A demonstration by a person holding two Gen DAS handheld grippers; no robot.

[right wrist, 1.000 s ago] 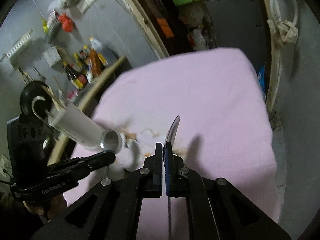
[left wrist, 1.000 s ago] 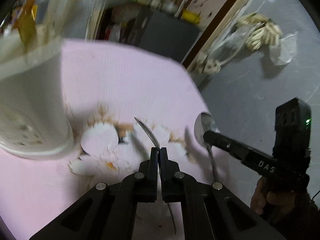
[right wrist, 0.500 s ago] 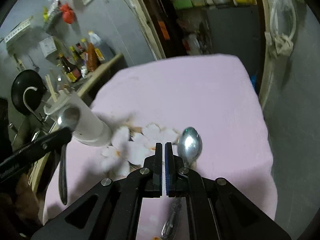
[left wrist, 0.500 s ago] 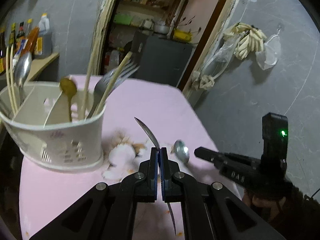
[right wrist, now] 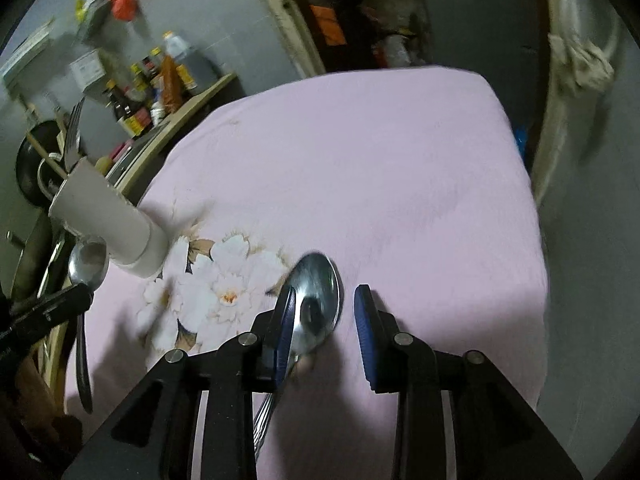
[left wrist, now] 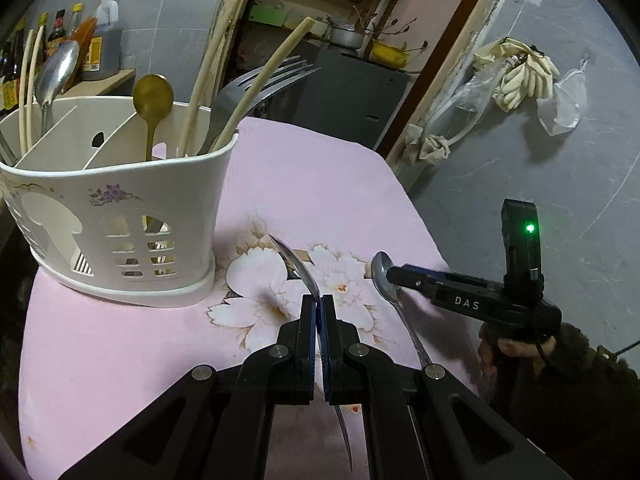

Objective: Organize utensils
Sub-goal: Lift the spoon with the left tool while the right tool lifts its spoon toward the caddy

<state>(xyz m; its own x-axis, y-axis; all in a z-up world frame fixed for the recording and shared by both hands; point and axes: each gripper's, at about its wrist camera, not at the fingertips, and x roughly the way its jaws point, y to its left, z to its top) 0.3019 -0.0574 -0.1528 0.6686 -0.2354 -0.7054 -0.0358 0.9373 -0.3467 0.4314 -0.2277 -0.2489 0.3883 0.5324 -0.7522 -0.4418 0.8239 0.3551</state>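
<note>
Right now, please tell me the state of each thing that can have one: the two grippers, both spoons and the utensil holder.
Left gripper: shut on a spoon, held edge-on.
Held spoon: clamped, off the cloth.
Right gripper: open.
Second spoon: lying on the pink cloth, bowl between the open fingers.
Utensil holder: upright, already holding spoons, a fork and chopsticks.

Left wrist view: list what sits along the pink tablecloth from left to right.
White utensil caddy → spoon clamped in the left gripper → second spoon lying on the cloth → right gripper at its bowl.
</note>
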